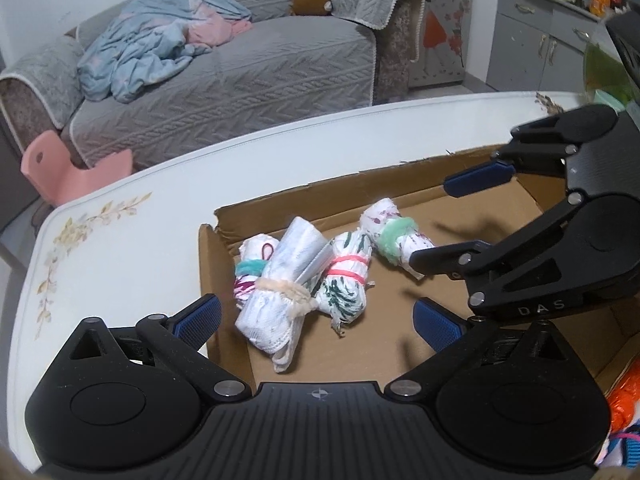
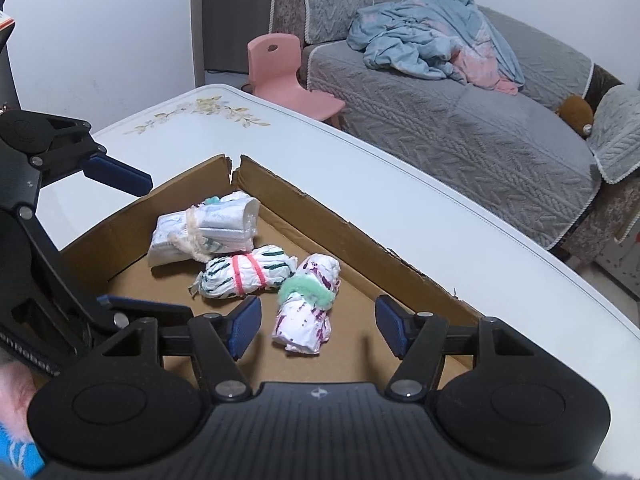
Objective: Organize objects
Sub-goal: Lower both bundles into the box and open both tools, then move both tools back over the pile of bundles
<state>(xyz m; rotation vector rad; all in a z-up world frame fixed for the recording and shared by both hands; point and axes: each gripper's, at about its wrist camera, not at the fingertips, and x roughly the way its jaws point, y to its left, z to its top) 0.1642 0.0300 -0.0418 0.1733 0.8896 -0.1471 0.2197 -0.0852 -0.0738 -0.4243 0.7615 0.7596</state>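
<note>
Here the left gripper point(image 1: 318, 316), black with blue ribbed pads, hangs with its jaws spread wide and nothing between them, over the near edge of a shallow brown cardboard tray point(image 1: 280, 196). The right gripper point(image 2: 318, 326) has its jaws parted too, pads clear of the white rolled cloth bundle with purple marks and a fuzzy green tie point(image 2: 306, 306) lying on the tray floor between and just beyond them. Seen from the left wrist, the right gripper's black body bears the raised letters "DAS" point(image 1: 541, 307). Next to that bundle lie a green-streaked roll bound with pink bands point(image 2: 242, 276), a pale roll tied with cream yarn point(image 2: 204, 236) and, partly hidden behind it, a roll with a teal tie point(image 1: 250, 260). The tray rests on a white table with a printed floral corner point(image 2: 208, 108). Beyond stand a pink plastic chair point(image 2: 280, 68) and a grey quilted sofa point(image 2: 440, 120) with a crumpled blue blanket point(image 2: 424, 40).
</note>
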